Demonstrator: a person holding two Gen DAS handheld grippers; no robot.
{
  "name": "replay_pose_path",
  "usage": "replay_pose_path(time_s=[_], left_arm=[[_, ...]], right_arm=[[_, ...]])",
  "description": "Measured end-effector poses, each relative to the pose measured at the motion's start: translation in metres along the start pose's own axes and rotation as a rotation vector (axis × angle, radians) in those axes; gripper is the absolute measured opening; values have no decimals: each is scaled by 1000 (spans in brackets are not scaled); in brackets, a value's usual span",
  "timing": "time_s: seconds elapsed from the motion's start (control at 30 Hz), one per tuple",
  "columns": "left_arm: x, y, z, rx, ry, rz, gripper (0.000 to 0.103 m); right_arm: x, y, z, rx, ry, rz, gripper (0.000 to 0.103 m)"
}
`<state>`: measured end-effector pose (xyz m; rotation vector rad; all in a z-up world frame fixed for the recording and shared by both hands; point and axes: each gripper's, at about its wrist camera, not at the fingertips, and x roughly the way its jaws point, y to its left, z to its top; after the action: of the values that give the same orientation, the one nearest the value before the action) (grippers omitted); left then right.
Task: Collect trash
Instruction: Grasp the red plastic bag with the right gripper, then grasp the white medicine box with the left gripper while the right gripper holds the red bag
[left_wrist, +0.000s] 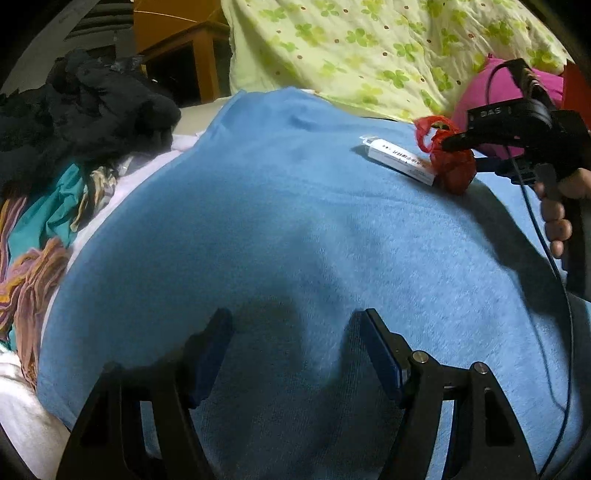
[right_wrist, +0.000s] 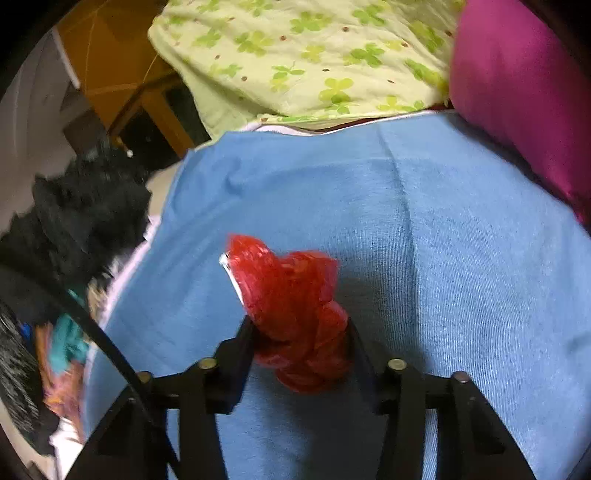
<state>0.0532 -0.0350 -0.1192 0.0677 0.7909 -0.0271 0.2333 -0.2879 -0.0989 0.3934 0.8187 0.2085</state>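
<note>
The crumpled red plastic bag (right_wrist: 295, 310) lies on the blue blanket (right_wrist: 461, 258) of the bed, touching a white box (left_wrist: 397, 158), and the right claw (right_wrist: 301, 332) pinches its bunched lower part. Lift straight up, keeping the squeeze firm, since thin crinkled film can slip. The left claw (left_wrist: 295, 350) hangs spread and empty over the blanket.

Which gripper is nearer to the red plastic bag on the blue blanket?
Right. The right gripper has its fingers closed around the red plastic bag. The left gripper stands open over bare blue blanket, well apart from it.
</note>
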Motion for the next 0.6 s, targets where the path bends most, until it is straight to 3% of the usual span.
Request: replay_pose_path(time_s=[0.13, 0.3, 0.6], left_arm=[[1, -9, 32, 10, -4, -40, 72], [18, -33, 97, 2, 11, -139, 72], [95, -98, 184, -27, 155, -168, 72]], right_arm=[[-25, -15, 8, 68, -42, 23, 42], [-55, -35, 17, 131, -98, 27, 42], [-85, -69, 26, 201, -143, 38, 42]])
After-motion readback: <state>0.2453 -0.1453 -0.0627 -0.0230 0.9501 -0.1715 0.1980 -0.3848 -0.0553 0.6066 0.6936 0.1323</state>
